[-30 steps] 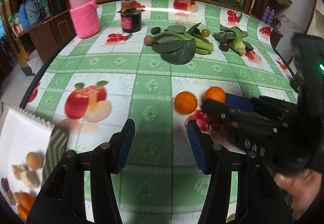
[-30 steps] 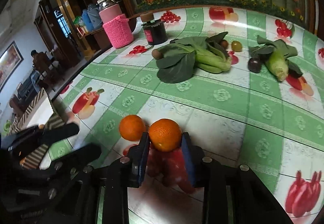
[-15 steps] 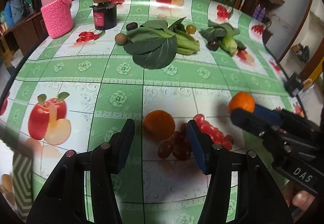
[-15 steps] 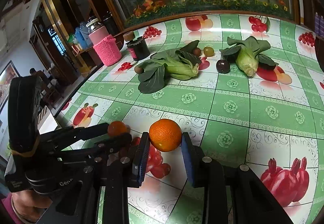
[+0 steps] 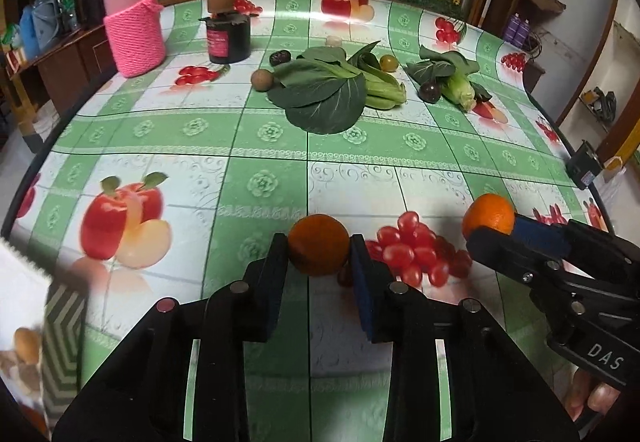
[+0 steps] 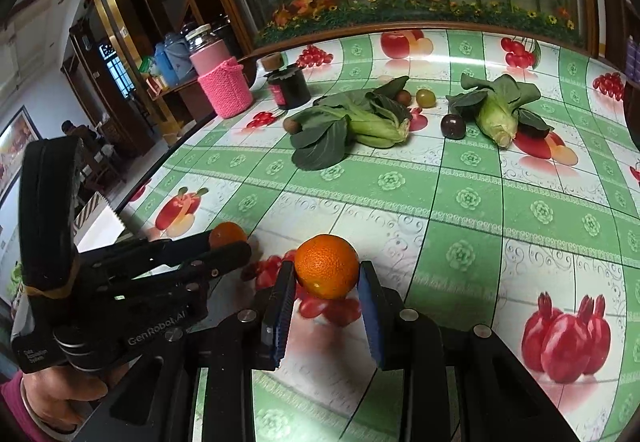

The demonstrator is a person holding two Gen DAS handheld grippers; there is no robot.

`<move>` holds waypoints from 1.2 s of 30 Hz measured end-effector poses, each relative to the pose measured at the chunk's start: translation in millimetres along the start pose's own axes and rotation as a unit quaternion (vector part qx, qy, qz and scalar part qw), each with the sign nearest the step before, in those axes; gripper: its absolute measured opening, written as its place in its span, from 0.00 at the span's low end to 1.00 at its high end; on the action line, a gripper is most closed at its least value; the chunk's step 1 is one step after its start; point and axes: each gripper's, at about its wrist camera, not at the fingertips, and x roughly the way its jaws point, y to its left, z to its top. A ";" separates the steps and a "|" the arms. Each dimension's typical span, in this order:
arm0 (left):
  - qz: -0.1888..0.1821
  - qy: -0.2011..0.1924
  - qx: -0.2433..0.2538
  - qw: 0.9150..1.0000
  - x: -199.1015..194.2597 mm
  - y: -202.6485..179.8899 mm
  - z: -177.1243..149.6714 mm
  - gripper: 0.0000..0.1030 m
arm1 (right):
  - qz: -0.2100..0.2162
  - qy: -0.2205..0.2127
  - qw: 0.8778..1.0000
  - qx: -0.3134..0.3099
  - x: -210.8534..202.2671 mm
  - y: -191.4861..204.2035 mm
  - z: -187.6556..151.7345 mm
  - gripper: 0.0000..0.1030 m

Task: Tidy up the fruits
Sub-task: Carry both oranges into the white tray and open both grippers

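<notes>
One orange [image 5: 319, 244] rests on the green checked tablecloth [image 5: 264, 130]. It sits between the fingertips of my left gripper [image 5: 318, 254], whose jaws are closing and whose pads touch its sides. Just right of it lies a bunch of red grapes [image 5: 416, 250]. My right gripper [image 6: 326, 274] is shut on a second orange [image 6: 327, 266] and holds it a little above the grapes [image 6: 328, 306]. The left wrist view shows that gripper [image 5: 500, 230] and its orange [image 5: 489, 216] at the right. The right wrist view shows the left gripper [image 6: 228, 242] at the lower left.
Farther back lie two bok choy [image 5: 332, 90] [image 5: 456, 82], a dark plum [image 5: 430, 92], a brown kiwi [image 5: 262, 79] and a green fruit [image 5: 389, 63]. A dark jar [image 5: 229, 38] and a pink knitted jar [image 5: 134, 30] stand at the back left. A striped paper bag [image 5: 60, 322] is at the lower left.
My left gripper swung right from the bag to the orange on the cloth and closed its jaws onto it. My right gripper carried its orange up and off to the right.
</notes>
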 end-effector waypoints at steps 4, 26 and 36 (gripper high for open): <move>0.006 -0.013 0.008 1.000 -23.1 -2.2 -12.5 0.29 | 0.003 0.000 1.000 -0.013 -8.6 17.9 -9.9 0.30; 0.094 -0.085 0.007 0.992 -145.3 66.6 -89.4 0.29 | 0.076 -0.011 0.995 -0.068 -28.3 155.2 -55.7 0.30; 0.135 -0.104 -0.029 0.985 -176.8 121.4 -107.5 0.29 | 0.096 0.000 0.989 -0.114 -15.7 213.4 -56.9 0.30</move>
